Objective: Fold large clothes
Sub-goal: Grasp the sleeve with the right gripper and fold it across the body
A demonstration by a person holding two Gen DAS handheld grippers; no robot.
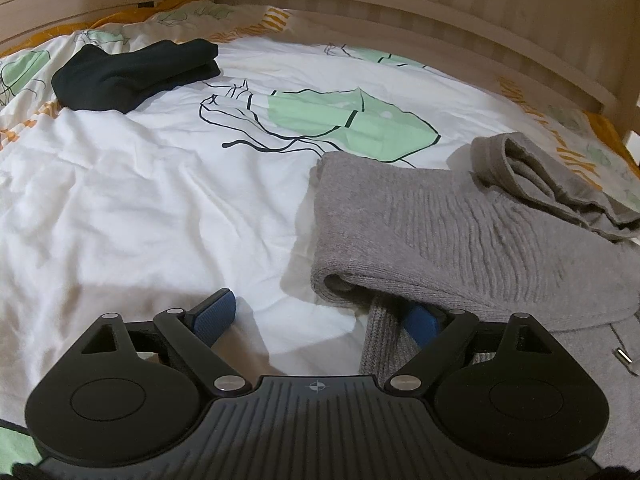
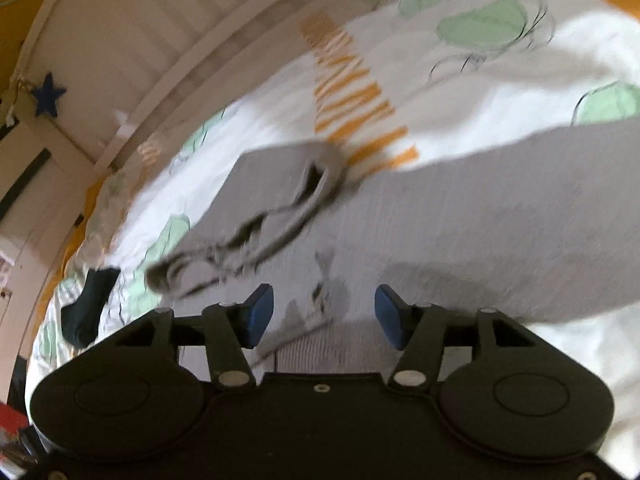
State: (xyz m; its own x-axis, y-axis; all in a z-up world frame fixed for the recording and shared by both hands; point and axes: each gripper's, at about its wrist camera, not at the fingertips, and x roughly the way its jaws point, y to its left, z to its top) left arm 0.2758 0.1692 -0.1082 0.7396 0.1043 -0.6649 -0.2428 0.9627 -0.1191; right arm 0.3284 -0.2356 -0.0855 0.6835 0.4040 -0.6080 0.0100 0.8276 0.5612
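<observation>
Grey ribbed knit sweater (image 1: 460, 232) on bed, part-folded: body doubled over, collar end (image 1: 532, 176) bunched, sleeve trailing near edge. More folds left, by look of it. Left gripper (image 1: 320, 316) spread wide, one pad tucked under grey fold, not pinching. Right gripper (image 2: 324, 312) fingers apart above sweater, nothing between. Folded dark garment (image 1: 132, 74) set aside on white leaf-print duvet (image 1: 140, 184).

Grey ribbed sweater (image 1: 460, 232) lies partly folded, collar (image 1: 520, 168) up, on bed.
</observation>
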